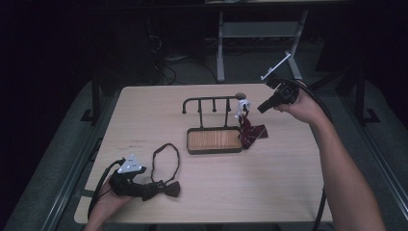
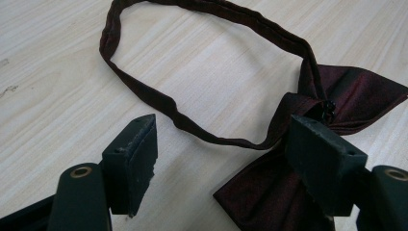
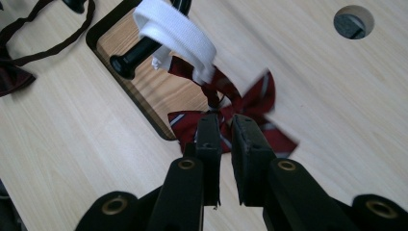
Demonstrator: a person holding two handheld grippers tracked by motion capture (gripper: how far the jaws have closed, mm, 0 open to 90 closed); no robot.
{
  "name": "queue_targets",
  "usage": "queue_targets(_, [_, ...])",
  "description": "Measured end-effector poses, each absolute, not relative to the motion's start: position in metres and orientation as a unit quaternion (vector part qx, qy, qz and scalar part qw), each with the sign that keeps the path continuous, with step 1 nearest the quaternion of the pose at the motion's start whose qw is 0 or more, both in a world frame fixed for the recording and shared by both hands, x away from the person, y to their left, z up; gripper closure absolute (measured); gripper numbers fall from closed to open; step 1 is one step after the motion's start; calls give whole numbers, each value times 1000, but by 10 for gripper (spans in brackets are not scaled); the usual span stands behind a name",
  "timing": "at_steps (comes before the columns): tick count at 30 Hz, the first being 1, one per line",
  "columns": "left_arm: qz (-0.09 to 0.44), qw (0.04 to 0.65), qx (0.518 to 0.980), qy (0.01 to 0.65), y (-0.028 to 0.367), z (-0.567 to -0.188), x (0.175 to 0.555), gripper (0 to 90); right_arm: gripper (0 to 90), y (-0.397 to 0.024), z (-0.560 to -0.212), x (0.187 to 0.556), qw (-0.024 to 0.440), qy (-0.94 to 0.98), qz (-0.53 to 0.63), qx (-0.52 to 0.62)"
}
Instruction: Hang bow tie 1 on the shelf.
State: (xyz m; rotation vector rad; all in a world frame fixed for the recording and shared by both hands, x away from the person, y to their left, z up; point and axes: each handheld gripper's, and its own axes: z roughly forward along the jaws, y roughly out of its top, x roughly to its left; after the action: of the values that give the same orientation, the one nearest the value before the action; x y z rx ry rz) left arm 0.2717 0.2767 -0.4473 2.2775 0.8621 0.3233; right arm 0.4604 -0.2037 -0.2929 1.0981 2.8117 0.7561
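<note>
Bow ties at both ends of the table [image 1: 144, 110].
Dark maroon bow tie [image 2: 308, 159] with looped strap lies near the front edge, the left gripper [image 2: 226, 159] spread wide over it. Striped red bow tie [image 3: 250, 103] hangs by a white band [image 3: 178, 33] from the rack [image 1: 211, 103]; the right gripper [image 3: 226, 132] is nearly closed, whether gripping it I cannot tell.

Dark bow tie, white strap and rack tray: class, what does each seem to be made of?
Dark bow tie: woven fabric with a satin-like sheen, judging by its soft folds. White strap: probably flat elastic or webbing, matt. Rack tray: dark frame, likely painted metal, around a wood-grain base, possibly laminate.
</note>
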Motion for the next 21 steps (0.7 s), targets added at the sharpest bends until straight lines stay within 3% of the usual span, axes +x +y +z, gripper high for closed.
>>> queue_targets(21, [124, 333, 875, 329, 276, -448, 271, 274, 696, -215, -312, 446, -6, 899, 261, 351])
